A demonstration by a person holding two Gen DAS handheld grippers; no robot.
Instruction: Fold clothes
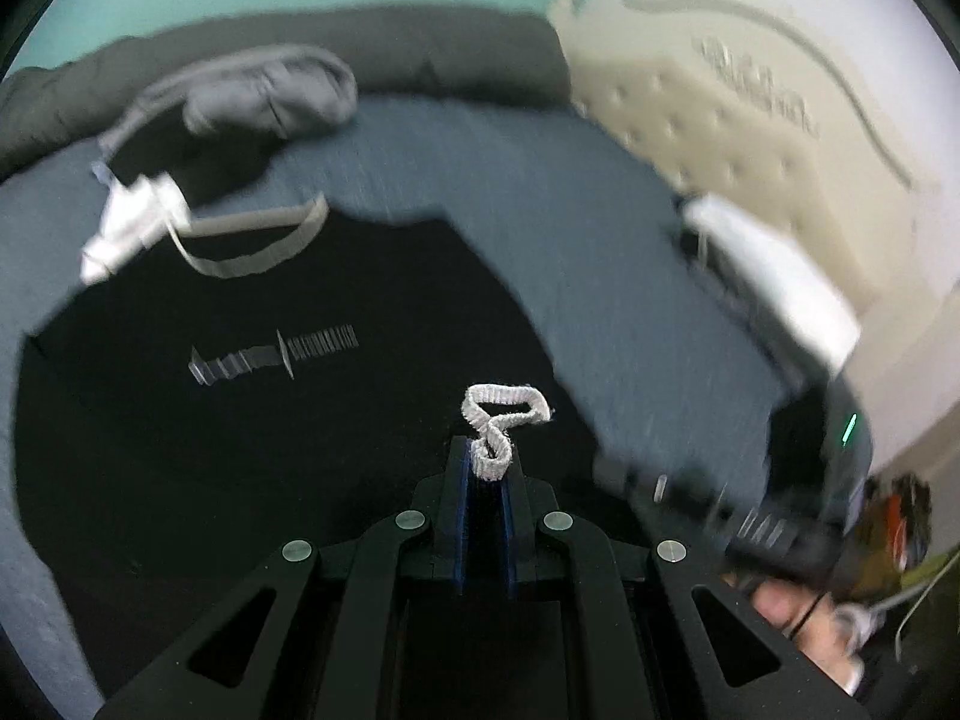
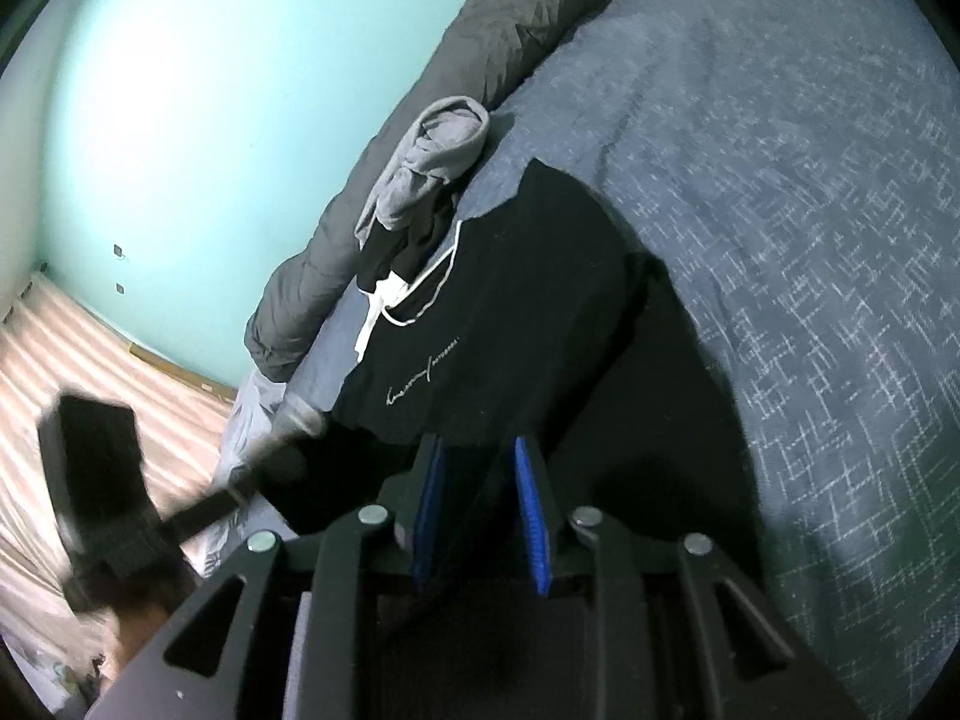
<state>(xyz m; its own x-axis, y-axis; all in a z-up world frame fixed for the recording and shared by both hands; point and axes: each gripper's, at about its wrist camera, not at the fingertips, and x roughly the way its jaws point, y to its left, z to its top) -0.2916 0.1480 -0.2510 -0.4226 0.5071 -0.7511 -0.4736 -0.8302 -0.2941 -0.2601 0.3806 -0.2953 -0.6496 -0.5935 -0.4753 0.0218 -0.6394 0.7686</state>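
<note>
A black T-shirt (image 1: pixel 252 420) with a pale neck trim and a small grey chest print is lying spread on the blue bed cover (image 2: pixel 780 180), its collar pointing toward a crumpled grey garment (image 1: pixel 270 96) and a dark grey duvet (image 2: pixel 516 18) bunched along the far edge of the bed. A white drawstring (image 1: pixel 501 426) is sticking up in a loop from between the pads of the left tool (image 1: pixel 483 468), whose jaws are pinching nearly shut on it above the shirt's lower part. The right tool (image 2: pixel 480 474) is resting at the shirt's hem with its blue pads standing partly apart; dark fabric is lying between them, though whether the pads are pressing on it cannot be told. A teal wall (image 2: pixel 210 120) is showing behind the bed, and a cream padded headboard (image 1: pixel 720 120) is standing to one side.
</note>
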